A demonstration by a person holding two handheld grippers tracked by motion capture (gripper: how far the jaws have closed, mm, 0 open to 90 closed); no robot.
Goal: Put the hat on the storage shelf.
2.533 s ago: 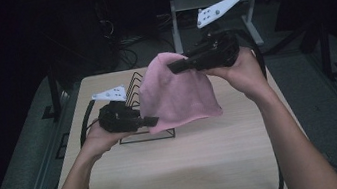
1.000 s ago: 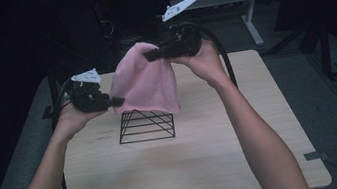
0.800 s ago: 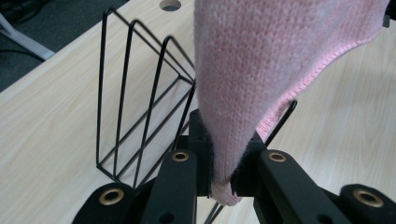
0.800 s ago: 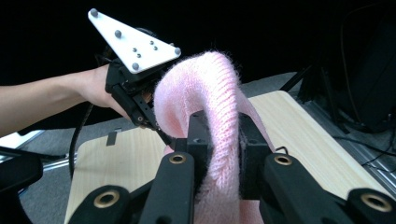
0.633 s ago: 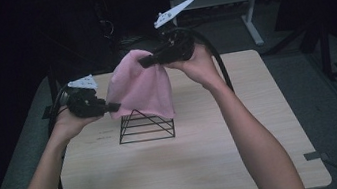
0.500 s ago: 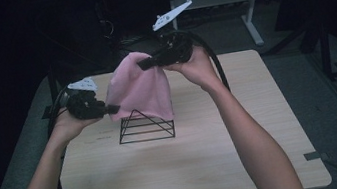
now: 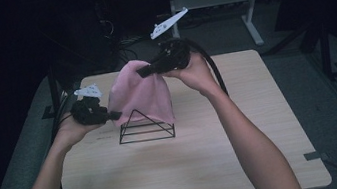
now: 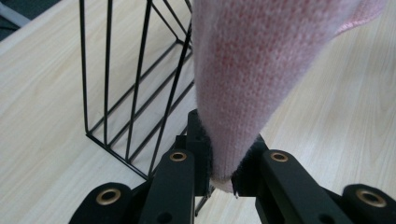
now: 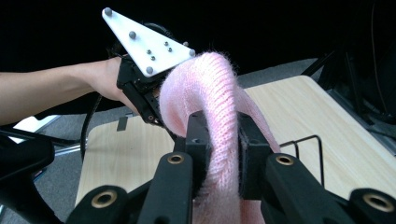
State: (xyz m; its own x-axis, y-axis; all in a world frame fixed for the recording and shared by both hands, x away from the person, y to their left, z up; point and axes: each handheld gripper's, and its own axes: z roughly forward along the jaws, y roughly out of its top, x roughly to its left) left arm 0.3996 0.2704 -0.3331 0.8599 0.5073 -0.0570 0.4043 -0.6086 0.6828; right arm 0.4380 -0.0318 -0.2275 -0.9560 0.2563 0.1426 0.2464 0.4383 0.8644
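A: From the high view, what have you got?
B: My left gripper [image 7: 116, 115] pinches the low left edge of the pink knit cloth [image 7: 139, 96], and my right gripper [image 7: 142, 71] pinches its top, far side. The cloth hangs spread between them, over the black wire rack [image 7: 145, 127], which stands on the table [image 7: 191, 162] left of the middle. Whether the cloth touches the rack I cannot tell

A: And the left gripper view?
B: My jaws are pressed together on a narrow tip of the cloth [image 8: 247, 70]; it rises out of them as a widening fold. The rack [image 8: 135, 88] stands just to the left, its thin bars upright on the pale wood [image 8: 42, 116]

A: The right gripper view?
B: There my jaws clamp a thick ridge of the cloth [image 9: 212, 140], which arches up and away from them. Beyond it my other hand [image 9: 109, 77] holds the left gripper [image 9: 152, 116] against the cloth's far end, its grey plate on top. A corner of the rack [image 9: 310, 144] shows at the right, on the table [image 9: 121, 158]
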